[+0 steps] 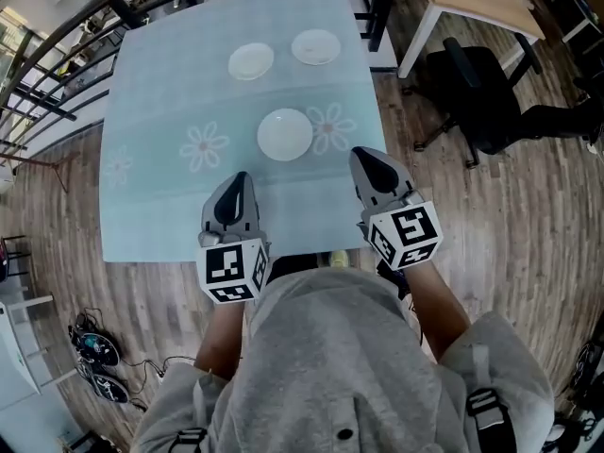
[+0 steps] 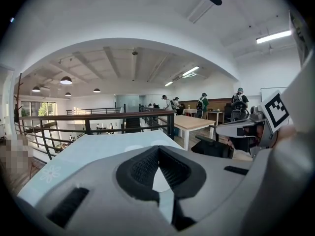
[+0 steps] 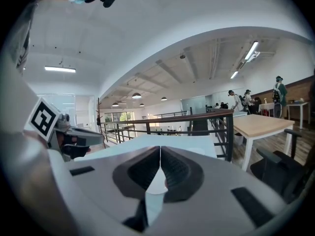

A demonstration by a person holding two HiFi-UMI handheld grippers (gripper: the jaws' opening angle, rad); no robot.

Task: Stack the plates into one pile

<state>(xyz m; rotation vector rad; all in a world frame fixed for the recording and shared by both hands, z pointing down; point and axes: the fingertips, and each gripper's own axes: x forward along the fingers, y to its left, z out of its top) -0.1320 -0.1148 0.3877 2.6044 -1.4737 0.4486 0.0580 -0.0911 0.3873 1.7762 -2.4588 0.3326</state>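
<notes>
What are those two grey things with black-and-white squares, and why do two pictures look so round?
They are grabbing tools; a person holds one in each hand: the left gripper and the right gripper. The head view comes from a camera on the person's head, looking down. Each gripper view comes from a wide-angle camera riding on that gripper. On the light blue table lie three separate white plates: the near plate, the far left plate, the far right plate. Both grippers are shut, holding nothing.
</notes>
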